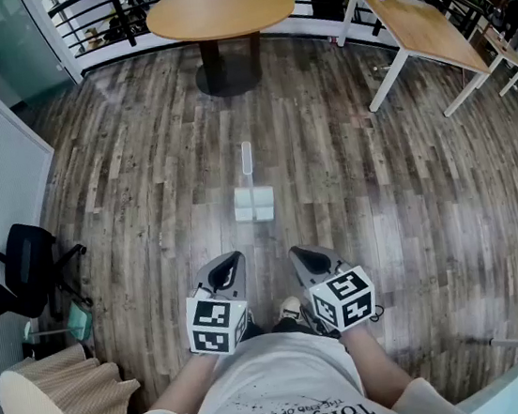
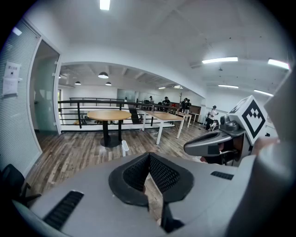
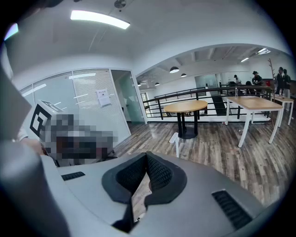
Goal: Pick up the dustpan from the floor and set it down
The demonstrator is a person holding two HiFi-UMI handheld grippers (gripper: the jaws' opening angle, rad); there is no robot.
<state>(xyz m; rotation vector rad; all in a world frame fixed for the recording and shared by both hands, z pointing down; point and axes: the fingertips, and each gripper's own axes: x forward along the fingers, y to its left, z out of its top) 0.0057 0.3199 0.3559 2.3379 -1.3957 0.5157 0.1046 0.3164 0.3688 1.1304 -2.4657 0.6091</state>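
Closest to the head camera is a shirt (image 1: 264,385) printed "TonyKrz Club", upside down to me; the smaller line below it I can't make out. Beyond it I hold the left tool (image 1: 229,268) and right tool (image 1: 306,259) side by side, both tilted down. The white dustpan (image 1: 255,202) lies on the wood floor (image 1: 131,171) ahead, well apart from both, its handle pointing away from me.

From the left gripper view, the left tool (image 2: 149,156) has its pads pressed together with nothing in them. The dustpan's handle (image 2: 124,147) pokes up just past them.

The right gripper view gives the same: right tool (image 3: 147,155) closed and empty, handle (image 3: 175,138) beyond it. A notice (image 3: 102,98) hangs on the glass wall, too small to read.

I judge the pickup hasn't started. Next I need to open one tool, step in, reach down and close on the handle.
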